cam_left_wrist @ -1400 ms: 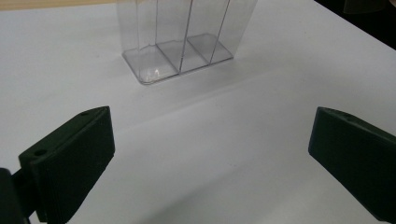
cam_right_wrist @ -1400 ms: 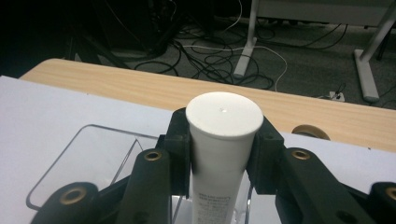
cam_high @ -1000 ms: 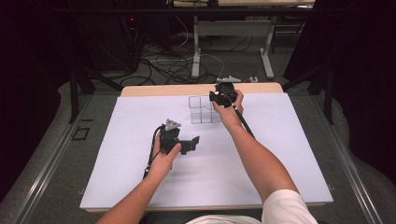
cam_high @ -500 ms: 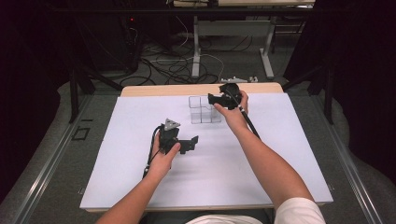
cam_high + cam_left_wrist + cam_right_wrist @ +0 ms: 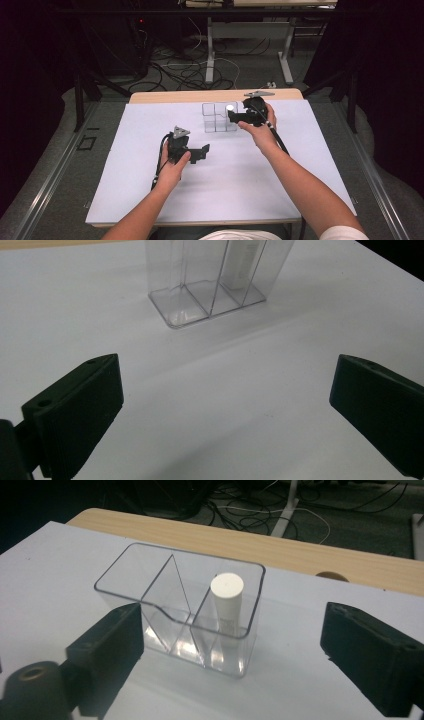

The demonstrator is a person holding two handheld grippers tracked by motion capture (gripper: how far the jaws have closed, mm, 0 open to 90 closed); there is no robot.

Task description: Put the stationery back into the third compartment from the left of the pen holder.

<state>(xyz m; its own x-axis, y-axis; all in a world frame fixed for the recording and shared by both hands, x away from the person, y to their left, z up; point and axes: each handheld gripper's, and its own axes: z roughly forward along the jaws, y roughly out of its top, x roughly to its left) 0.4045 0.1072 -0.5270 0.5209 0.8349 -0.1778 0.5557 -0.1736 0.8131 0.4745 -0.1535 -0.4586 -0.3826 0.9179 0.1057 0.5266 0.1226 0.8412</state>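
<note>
Careful now: right gripper (image 5: 230, 645), jaws just sprung wide and empty, sits beside the clear organizer (image 5: 150, 587); a stray nudge topples the white tube (image 5: 227, 602). Left gripper (image 5: 225, 410) idles open.

Right tongs (image 5: 231, 116) now open, off tube (image 5: 227, 600)

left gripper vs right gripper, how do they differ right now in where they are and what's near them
The left gripper rests low on the white table cover, apart from the clear organizer; the right gripper sits right beside the organizer's end compartment, which holds an upright white tube. The right gripper's jaws have just been opening. Both stand open with nothing between the jaws.
</note>
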